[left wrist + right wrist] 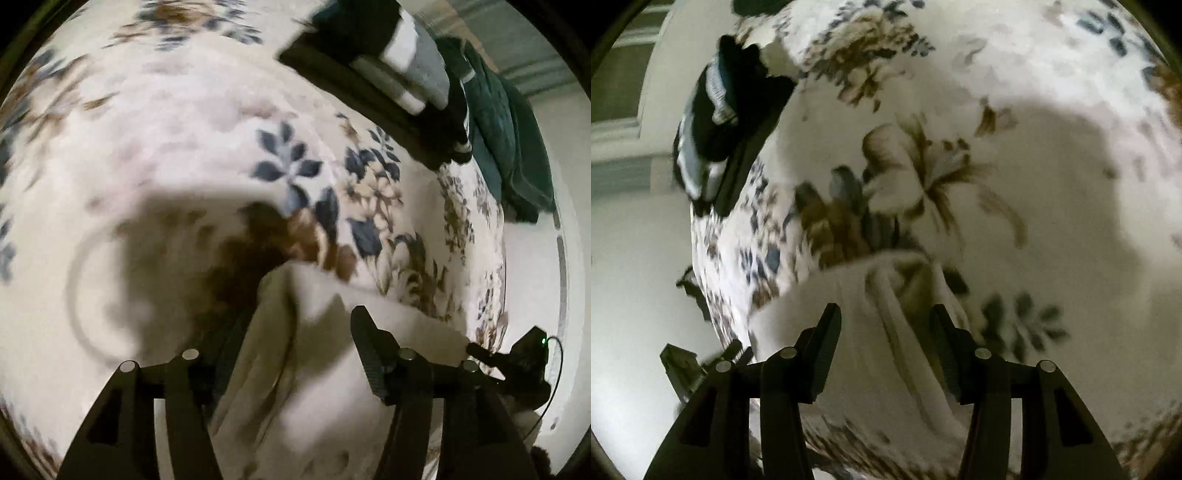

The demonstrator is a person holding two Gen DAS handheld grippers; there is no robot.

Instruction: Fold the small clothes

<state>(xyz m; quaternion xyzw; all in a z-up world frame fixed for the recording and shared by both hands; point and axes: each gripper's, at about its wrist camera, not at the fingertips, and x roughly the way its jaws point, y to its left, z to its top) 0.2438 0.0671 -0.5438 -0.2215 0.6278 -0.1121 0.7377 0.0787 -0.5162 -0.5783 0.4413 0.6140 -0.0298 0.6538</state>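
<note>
White garment (886,350) lies between both open tools.

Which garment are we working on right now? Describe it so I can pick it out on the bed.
Start from the floral bedspread that fills both wrist views. At its far edge sits a stack of dark folded clothes; ignore that. The piece in work is the plain cream cloth lying nearest, between the fingers of the left gripper and right gripper: unpatterned, pale, with lengthwise folds.

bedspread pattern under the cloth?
White bedspread with navy and tan floral print; clearest in the left wrist view.
</note>
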